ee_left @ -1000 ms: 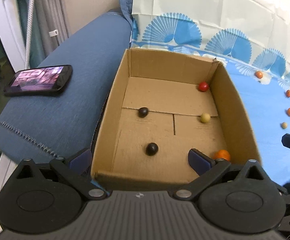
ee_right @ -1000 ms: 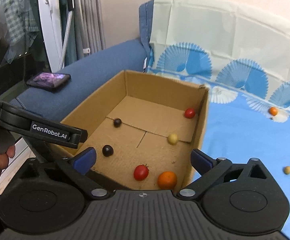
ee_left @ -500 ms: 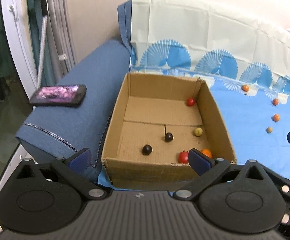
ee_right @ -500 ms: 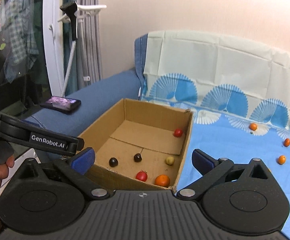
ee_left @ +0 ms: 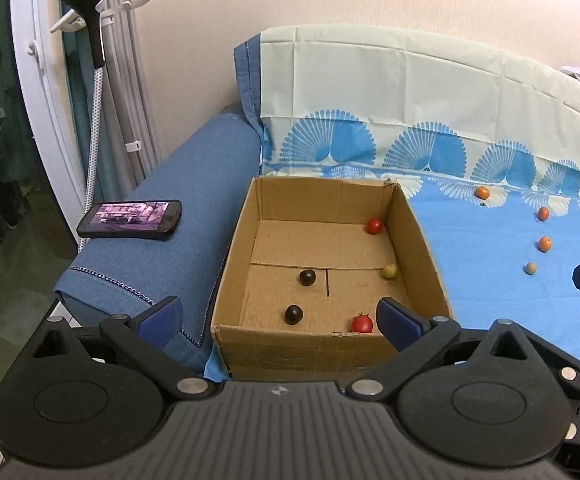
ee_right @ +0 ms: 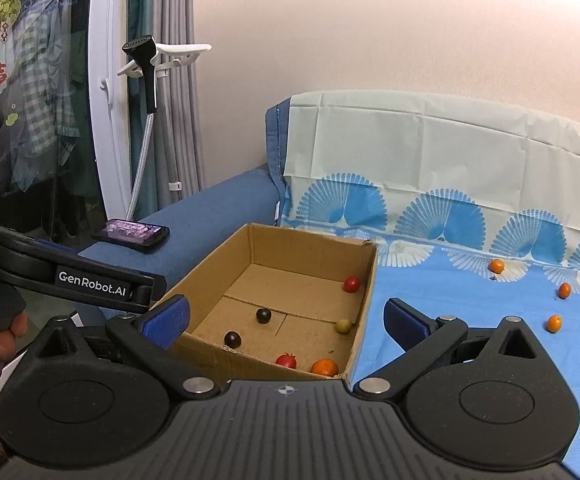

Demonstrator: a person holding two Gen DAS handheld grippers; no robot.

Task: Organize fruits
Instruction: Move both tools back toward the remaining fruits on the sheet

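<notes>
We hold both tools with the jaws spread wide and nothing between them: the left gripper (ee_left: 278,316) frames the near end of the cardboard box (ee_left: 230,264), and the right gripper (ee_right: 286,316) hangs over the box's near right corner. Inside the box lie two dark fruits (ee_left: 307,277), two red ones (ee_left: 362,323), a yellowish one (ee_left: 389,270) and, seen from the right wrist, an orange one (ee_right: 324,367) in the near right corner. Four loose fruits (ee_left: 544,243) remain on the blue sheet (ee_left: 470,260) to the far right, well apart from the box. A phone (ee_left: 130,219) rests on the armrest at left. For the next pick, we judge it best to move the right gripper to the nearest loose fruit, centre it between the pads, and close gently, since small round fruit rolls on soft fabric.
</notes>
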